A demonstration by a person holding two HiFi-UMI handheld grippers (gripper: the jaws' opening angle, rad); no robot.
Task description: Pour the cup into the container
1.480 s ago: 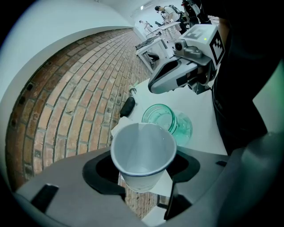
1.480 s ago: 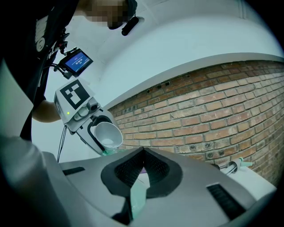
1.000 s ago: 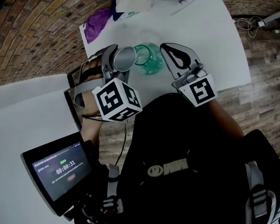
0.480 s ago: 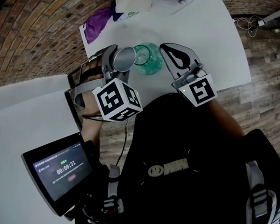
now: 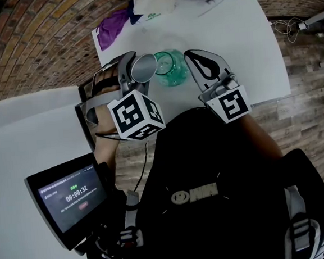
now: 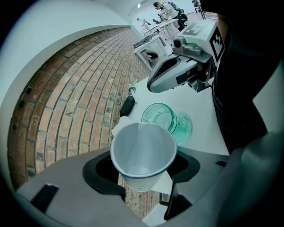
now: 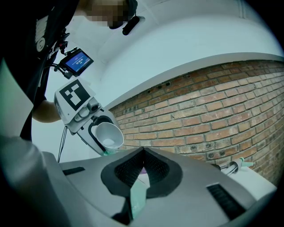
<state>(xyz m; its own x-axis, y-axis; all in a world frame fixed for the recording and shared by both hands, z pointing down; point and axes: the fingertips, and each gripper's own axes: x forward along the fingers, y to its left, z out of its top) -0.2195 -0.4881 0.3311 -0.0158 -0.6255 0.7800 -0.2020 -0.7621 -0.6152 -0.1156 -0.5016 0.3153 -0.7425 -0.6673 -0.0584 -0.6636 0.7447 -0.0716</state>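
Left gripper view: the left gripper has its fingers clamped on a white paper cup, tipped mouth-first toward the camera. Just beyond stands the green glass container on the white table — past it hovers the right gripper, fingers pressed together, empty.

The white paper cup hangs tilted. The green glass container stands on the counter just beside it.

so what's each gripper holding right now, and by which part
Left gripper clamps the white paper cup by its side walls, below the rim. Right gripper holds nothing.
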